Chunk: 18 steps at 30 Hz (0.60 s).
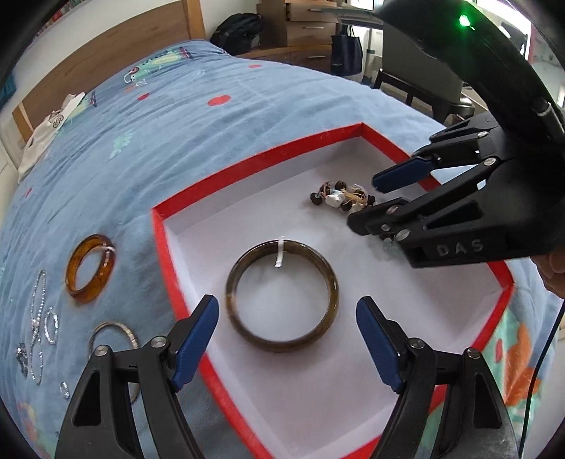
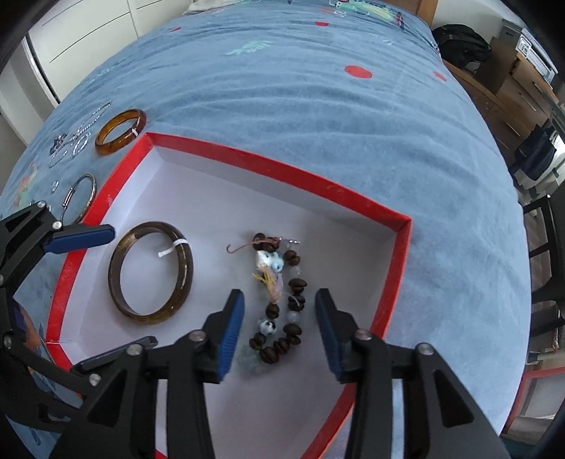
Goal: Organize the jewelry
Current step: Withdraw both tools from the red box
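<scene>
A red box with a white floor (image 1: 166,243) (image 2: 282,169) lies on the blue bedspread. In it lie a dark brown bangle (image 1: 282,294) (image 2: 151,272) and a beaded bracelet (image 1: 340,199) (image 2: 280,303). My left gripper (image 1: 287,339) (image 2: 106,286) is open, its fingers either side of the brown bangle and just above it. My right gripper (image 2: 279,330) (image 1: 367,203) is open, with the beaded bracelet lying on the box floor between its fingers. Neither holds anything.
On the bedspread left of the box lie an amber bangle (image 1: 90,268) (image 2: 122,131), a thin silver bangle (image 1: 114,333) (image 2: 81,197), silver chains (image 1: 37,317) (image 2: 76,139) and small silver pieces. A white cloth (image 1: 46,134) lies far back. Drawers and a backpack (image 1: 240,31) stand beyond the bed.
</scene>
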Each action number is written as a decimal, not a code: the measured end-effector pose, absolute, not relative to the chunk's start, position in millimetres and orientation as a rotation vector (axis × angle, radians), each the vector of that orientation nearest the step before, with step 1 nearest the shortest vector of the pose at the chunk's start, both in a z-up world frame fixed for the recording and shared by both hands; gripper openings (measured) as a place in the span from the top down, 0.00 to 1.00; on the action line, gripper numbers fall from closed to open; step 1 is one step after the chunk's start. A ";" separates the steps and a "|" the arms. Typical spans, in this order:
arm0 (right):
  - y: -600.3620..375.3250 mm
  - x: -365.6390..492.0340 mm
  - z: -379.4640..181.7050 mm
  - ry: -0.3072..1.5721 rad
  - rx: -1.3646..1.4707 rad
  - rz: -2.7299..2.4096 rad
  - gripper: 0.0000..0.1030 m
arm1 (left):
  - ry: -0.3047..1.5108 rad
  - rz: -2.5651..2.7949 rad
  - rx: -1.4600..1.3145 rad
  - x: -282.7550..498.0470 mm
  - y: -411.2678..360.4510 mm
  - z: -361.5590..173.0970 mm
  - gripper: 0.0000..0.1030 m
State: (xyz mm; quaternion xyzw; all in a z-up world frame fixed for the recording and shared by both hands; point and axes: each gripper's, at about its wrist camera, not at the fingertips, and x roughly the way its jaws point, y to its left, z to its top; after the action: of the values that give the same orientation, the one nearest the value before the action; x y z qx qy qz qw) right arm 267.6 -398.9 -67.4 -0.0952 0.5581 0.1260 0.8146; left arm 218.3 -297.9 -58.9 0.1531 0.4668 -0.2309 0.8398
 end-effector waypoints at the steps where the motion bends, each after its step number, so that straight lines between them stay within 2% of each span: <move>1: -401.2 264.9 -62.7 1.186 -0.192 0.257 0.57 | 0.986 -0.493 0.313 217.5 -294.3 -55.1 0.21; 8: -420.5 229.2 -0.2 1.069 -0.087 0.171 0.56 | 0.932 -0.467 0.262 193.9 -267.7 -13.1 0.15; 12: -417.5 196.6 49.9 0.960 -0.040 0.134 0.48 | 0.889 -0.417 0.217 173.9 -243.0 16.1 0.10; 18: -390.7 145.8 105.8 0.839 -0.026 0.106 0.46 | 0.829 -0.316 0.188 136.4 -191.3 51.0 0.09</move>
State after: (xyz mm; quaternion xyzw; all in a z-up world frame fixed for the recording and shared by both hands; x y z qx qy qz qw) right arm 145.8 -390.6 105.8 -0.0126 0.4073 0.0516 0.9118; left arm 136.4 -191.3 51.0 0.0908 0.4005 -0.1525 0.8989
